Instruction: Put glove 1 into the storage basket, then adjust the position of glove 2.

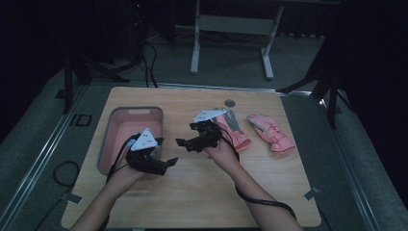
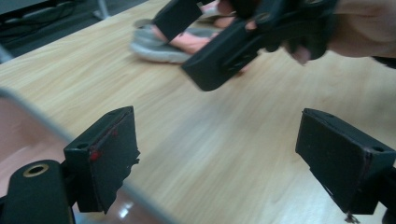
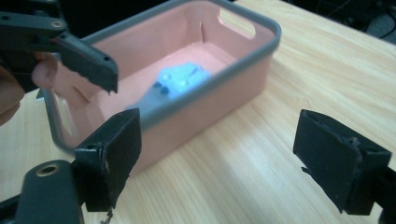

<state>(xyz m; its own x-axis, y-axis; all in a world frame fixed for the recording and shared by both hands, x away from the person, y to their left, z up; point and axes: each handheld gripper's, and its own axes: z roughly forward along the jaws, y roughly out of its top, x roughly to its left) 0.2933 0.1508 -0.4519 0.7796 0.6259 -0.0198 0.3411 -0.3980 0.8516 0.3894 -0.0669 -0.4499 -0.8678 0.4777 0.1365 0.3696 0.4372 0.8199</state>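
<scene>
Wooden table [image 1: 202, 187], blurred blue item [image 3: 180, 79] in bin [image 3: 261, 56]

On the table [image 1: 202, 192], the bin [image 1: 155, 115] lies left, two gloves [image 1: 271, 133] right, grippers between.

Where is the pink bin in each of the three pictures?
High view: the pink bin sits left of centre on the table, beside the left gripper.
Left gripper view: just its corner at the left edge.
Right gripper view: upper middle.
Shared landmark: the wooden table.
</scene>
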